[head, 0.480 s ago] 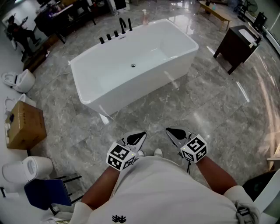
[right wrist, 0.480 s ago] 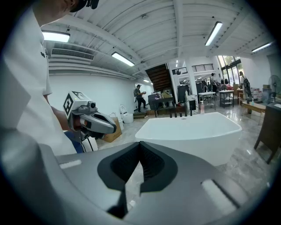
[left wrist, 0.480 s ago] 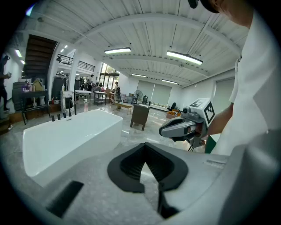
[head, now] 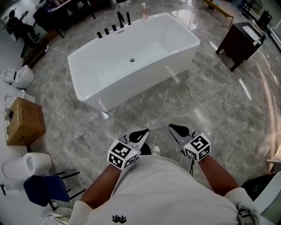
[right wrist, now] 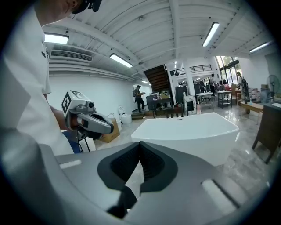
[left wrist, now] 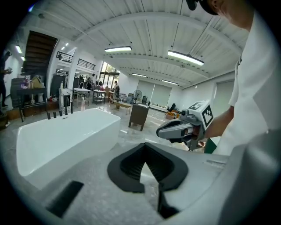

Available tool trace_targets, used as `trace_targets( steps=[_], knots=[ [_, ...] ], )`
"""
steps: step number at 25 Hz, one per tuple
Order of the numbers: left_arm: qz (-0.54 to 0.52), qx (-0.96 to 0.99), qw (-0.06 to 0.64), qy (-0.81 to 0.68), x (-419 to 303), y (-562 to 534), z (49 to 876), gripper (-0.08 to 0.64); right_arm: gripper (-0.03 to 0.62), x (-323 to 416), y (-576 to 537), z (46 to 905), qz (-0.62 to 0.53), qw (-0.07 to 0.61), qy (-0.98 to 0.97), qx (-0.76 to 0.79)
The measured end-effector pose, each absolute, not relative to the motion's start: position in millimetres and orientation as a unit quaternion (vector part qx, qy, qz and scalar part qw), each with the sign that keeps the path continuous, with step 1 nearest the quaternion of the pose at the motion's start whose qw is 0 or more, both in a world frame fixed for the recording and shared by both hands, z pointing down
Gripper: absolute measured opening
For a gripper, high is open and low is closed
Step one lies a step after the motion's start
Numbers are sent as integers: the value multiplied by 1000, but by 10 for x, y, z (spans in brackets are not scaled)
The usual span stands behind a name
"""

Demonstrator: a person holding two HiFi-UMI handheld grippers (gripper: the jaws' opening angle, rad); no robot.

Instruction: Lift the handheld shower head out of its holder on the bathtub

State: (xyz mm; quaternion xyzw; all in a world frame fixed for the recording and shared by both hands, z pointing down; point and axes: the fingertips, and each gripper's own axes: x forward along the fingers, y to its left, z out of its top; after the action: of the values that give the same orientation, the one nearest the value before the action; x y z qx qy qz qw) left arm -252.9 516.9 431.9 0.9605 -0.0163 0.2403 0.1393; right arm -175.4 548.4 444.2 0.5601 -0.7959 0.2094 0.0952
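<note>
**On the tiled floor, well short of the bathtub: both tongs closed, nothing held**

On the far rim of the white bathtub stands a row of black fittings: three short knobs, then two taller pieces at the right end of the row. The shower head should be among these, seated on the rim; at this size I cannot tell which piece it is. A pale bottle stands just beyond the same rim. The tub is empty, with its drain showing in the basin floor.

Left tongs: held low in front of the person's body and tilted slightly downward. In the left gripper view the tips meet, with nothing between them. They point toward the tub and are well apart from it.

Right tongs: beside the left pair, at the same height and similarly tilted. The right gripper view shows tips together and nothing gripped (the black pads leave only a narrow wedge of gap below the tips). The tub lies ahead in that view too.

Surroundings, from the head view:
- grey marbled floor between the tongs and the tub
- cardboard box at the left
- toilet below the box, and another above it
- blue chair at lower left
- dark cabinet at upper right

The person's white shirt fills the bottom of the view.
</note>
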Motion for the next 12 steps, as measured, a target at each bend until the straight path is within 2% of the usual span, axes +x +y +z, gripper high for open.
trace_targets(
  steps=[3,7,12],
  knots=[
    [241,961,138,-11,-2402,5021,4336,6,14,-1627,5320,4425,193,83,-799,563],
    [237,962,138,-7,-2182,4668,4395,6,95,-1365,4965,4475,188,79,-788,581],
    [235,961,143,6,-1753,4156,4478,6,103,-1001,4514,4490,189,89,-779,592]
  ],
)
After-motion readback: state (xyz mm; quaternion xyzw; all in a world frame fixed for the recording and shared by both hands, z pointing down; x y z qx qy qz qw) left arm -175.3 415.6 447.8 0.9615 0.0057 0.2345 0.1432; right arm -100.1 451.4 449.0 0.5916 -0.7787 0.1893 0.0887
